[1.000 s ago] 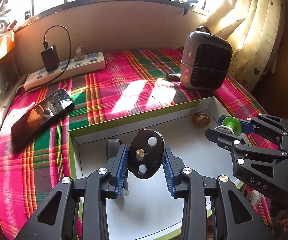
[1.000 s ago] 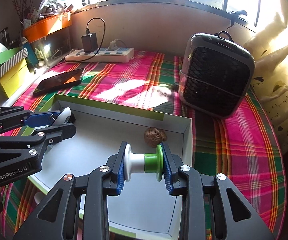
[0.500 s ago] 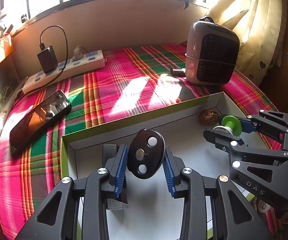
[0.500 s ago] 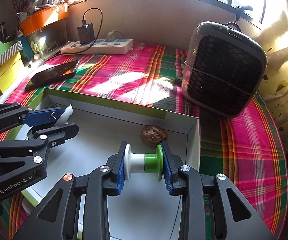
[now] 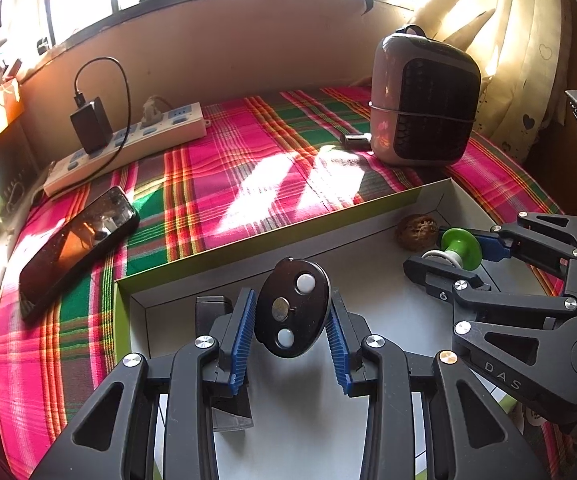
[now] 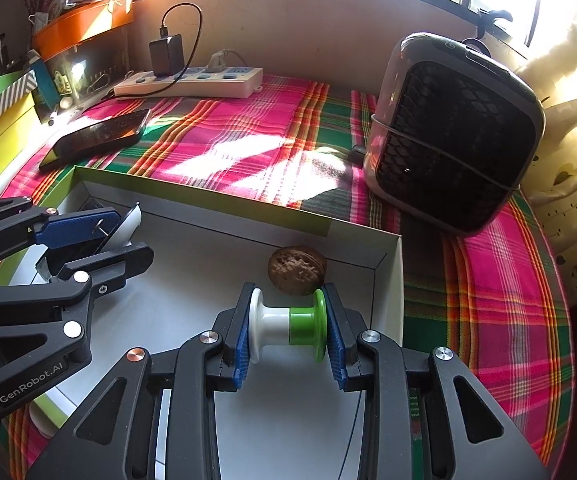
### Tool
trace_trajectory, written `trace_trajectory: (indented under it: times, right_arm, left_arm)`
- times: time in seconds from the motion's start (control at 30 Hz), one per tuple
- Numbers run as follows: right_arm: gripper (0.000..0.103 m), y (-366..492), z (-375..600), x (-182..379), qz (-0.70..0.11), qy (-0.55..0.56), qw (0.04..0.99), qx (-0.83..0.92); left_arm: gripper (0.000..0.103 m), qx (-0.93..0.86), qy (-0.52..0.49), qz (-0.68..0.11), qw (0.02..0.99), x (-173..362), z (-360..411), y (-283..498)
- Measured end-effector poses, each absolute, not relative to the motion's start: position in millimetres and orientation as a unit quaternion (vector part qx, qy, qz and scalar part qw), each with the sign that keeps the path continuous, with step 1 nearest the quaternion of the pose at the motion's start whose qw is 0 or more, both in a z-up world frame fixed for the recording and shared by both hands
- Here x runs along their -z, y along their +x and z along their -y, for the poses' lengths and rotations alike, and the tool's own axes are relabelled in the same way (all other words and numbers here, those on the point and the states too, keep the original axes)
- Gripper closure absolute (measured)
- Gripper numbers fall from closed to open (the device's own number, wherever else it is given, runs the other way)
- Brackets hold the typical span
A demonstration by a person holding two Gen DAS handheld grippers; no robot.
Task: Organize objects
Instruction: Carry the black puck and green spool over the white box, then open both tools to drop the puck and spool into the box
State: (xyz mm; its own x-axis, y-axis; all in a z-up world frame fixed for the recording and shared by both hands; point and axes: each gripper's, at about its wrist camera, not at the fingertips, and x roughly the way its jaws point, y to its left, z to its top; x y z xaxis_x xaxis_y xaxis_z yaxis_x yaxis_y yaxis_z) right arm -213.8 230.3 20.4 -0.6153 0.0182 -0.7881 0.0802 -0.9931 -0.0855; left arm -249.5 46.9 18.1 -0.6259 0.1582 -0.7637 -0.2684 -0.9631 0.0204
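Observation:
My left gripper (image 5: 290,314) is shut on a black oval disc (image 5: 292,308) with two white dots and a metal stud, held over the left part of a shallow white box (image 5: 368,268) with green rims. My right gripper (image 6: 288,326) is shut on a white-and-green spool (image 6: 288,326), held over the box's right part, close in front of a brown walnut (image 6: 297,268). In the left wrist view the right gripper (image 5: 454,250) shows at the right with the spool (image 5: 460,249), beside the walnut (image 5: 416,231). The left gripper (image 6: 112,236) shows at the left of the right wrist view.
The box sits on a pink-and-green plaid cloth (image 5: 224,176). A black phone (image 5: 76,244) lies left of it. A white power strip (image 5: 128,146) with a black charger stands at the back wall. A grey fan heater (image 5: 424,100) stands back right. Coloured boxes (image 6: 4,120) line the left edge.
Both views have shifted slightly, with the box and walnut sitting a bit farther along in the frames. Both grips stay the same.

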Motion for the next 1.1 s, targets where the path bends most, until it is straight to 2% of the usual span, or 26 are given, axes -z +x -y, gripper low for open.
trace_trajectory:
  times: [0.67, 0.9, 1.1]
  right_arm:
    - [0.069, -214.5, -228.9, -20.3, -0.056, 0.439, 0.012, 0.897]
    - [0.055, -211.5, -228.3, -22.2, -0.053, 0.435, 0.012, 0.899]
    - [0.053, -203.0, -225.0, -31.8, -0.064, 0.417, 0.002, 0.907]
  left_arm:
    - [0.070, -0.893, -0.431, -0.055, 0.116, -14.8, -45.1, -252.6]
    - [0.069, -0.893, -0.432, -0.047, 0.122, -16.0, -44.1, -251.1]
    - [0.067, -0.896, -0.423, -0.041, 0.130, -23.8, -43.5, -243.6]
